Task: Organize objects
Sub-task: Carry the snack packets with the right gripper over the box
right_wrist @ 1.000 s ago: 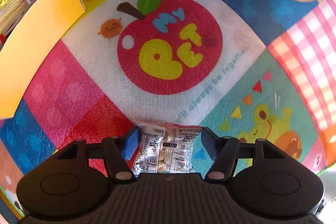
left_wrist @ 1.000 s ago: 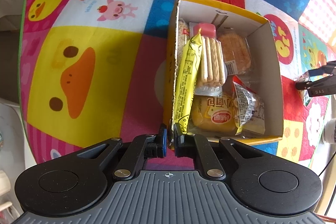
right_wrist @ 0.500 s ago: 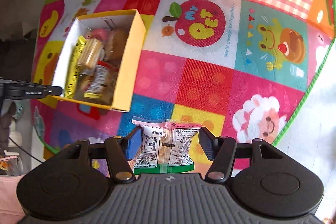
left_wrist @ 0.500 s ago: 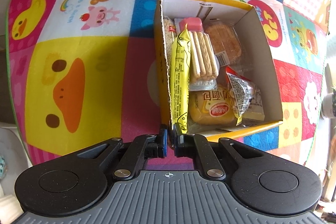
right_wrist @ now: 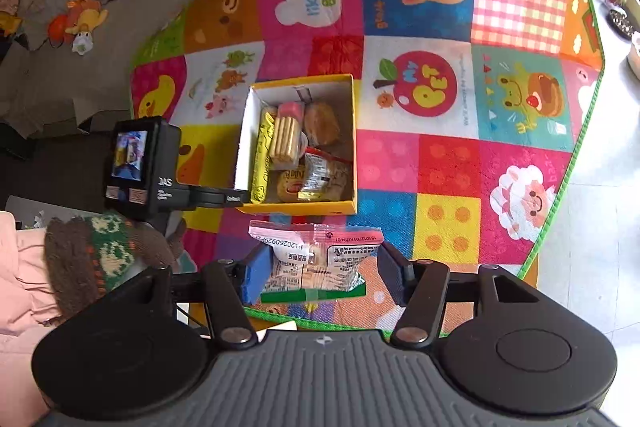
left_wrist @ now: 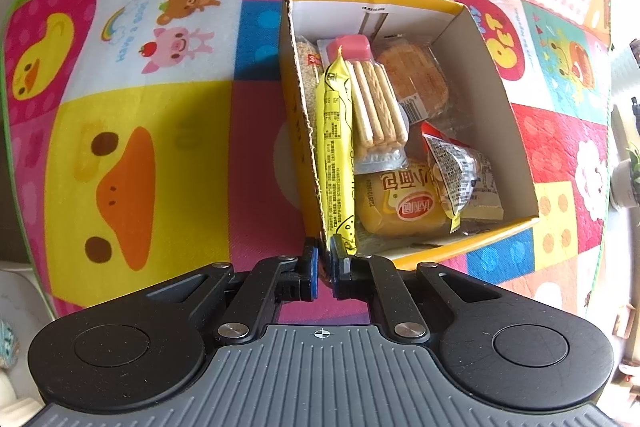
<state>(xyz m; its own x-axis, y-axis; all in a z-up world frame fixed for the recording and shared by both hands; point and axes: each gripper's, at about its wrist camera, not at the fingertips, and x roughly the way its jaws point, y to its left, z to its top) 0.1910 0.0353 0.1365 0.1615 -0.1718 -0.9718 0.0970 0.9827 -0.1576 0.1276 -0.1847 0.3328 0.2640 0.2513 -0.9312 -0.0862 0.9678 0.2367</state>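
The mat (right_wrist: 448, 163) is the biggest thing here, a bright patchwork play mat laid on the floor, and it spreads far ahead of and to both sides of the right claw (right_wrist: 320, 273), its green edge passing just under that claw's fingers. On it, ahead of the right claw and slightly to its left, sits the box (right_wrist: 296, 207), an open-topped yellow carton; judging by the task, it serves as the collecting bin, which is why the snacks are crowded into it. The left claw (left_wrist: 325, 267) is clenched on the box's near left corner, the torn cardboard wall (left_wrist: 308, 131) pinched between its closed fingers, apparently to steady the light carton while the other hand loads it. Inside, running away from the left claw, lie a yellow stick pack (left_wrist: 335, 147) pressed against that wall, a wafer pack (left_wrist: 378, 107) beside it, a bun (left_wrist: 414, 83) farther back, a yellow cake (left_wrist: 400, 211) nearest the claw, and a crinkled red-edged packet (left_wrist: 460, 171) to the right. Open room remains along the box's right wall, a bare strip of floor beyond the packet, so a drop there looks easiest. The right claw is grasping a clear packet (right_wrist: 316, 259) of small biscuits, held across its width between the blue pads, hanging above the mat short of the box's near rim. That rim must be cleared before releasing, and the left claw's body (right_wrist: 144, 163) stands to the left, so the approach looks freest from the front or the right.
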